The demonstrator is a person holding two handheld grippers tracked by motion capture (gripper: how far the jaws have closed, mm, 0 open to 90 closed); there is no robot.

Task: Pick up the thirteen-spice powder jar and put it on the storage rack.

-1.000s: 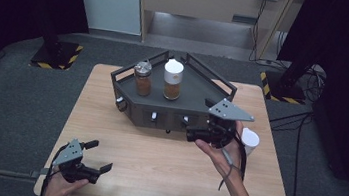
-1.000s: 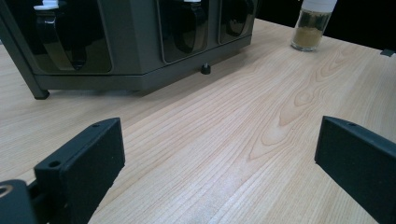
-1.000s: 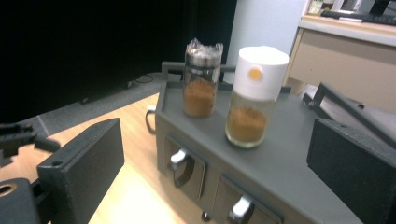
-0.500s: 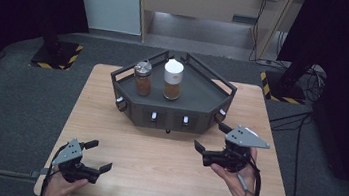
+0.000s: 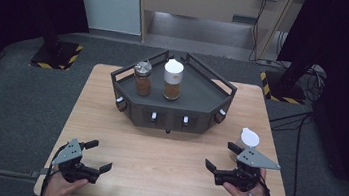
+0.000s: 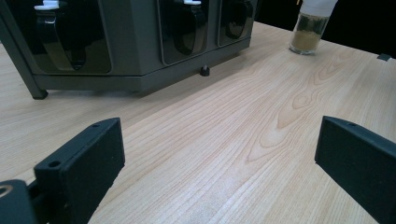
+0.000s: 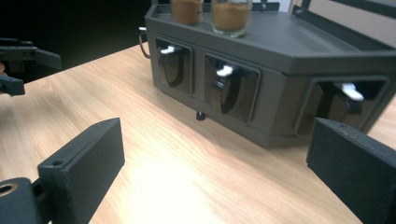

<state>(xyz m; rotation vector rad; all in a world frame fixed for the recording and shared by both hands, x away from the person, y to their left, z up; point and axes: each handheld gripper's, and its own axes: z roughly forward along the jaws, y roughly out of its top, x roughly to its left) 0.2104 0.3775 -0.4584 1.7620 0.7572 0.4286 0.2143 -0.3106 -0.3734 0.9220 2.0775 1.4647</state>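
My left tool (image 5: 95, 155) sits at the counter's (image 5: 165, 157) near left corner, jaws spread wide and holding nothing. My right tool (image 5: 222, 158) hangs near the front right edge, jaws equally wide apart and empty. Between them I have a broad stretch of bare wood to move in. Just beyond the right tool, near the right edge, the white-capped spice jar (image 5: 246, 141) stands upright, long axis vertical; I can read no label. Farther back the dark rack (image 5: 203, 94) spans the middle, its front slots facing me, carrying a metal-lidded jar (image 5: 142, 78) and a white-lidded jar (image 5: 172, 79) side by side.
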